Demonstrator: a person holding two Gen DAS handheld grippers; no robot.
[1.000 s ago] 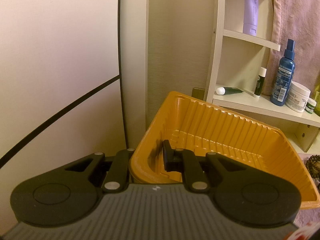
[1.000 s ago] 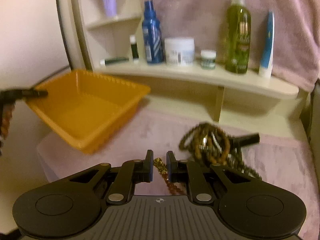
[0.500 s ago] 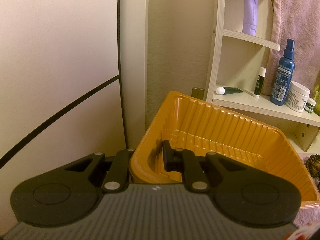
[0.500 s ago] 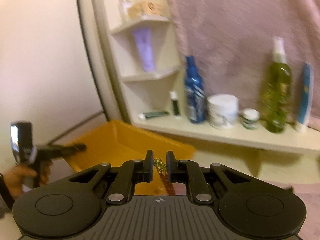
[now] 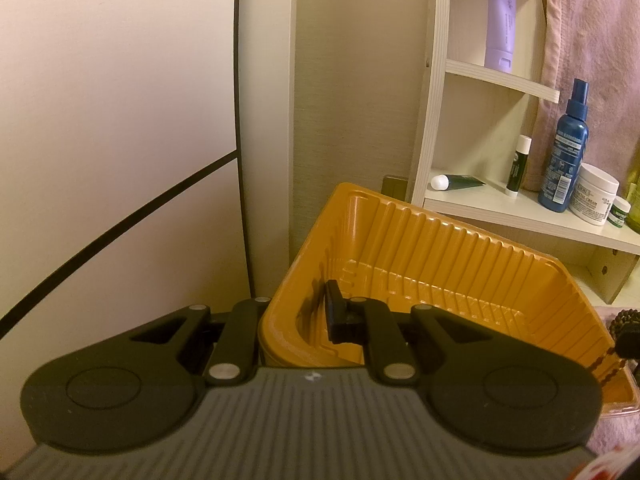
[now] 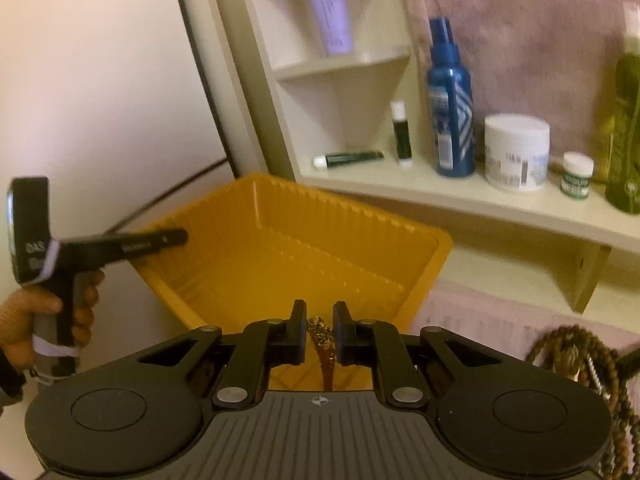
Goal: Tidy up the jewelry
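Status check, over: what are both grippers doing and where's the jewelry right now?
Left gripper shut on the yellow tray wall. Right gripper shut on a beaded chain, at the tray's near rim. More beads on the pink cloth. Tray looks clear.

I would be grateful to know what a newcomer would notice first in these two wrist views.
The eye lands first on the bright orange ribbed tray, empty, below the white shelf of toiletries. Next, the right gripper at the tray's near rim, shut on a brown beaded strand with a gold-coloured end. The left gripper clamps the tray's wall, one finger inside and one outside.
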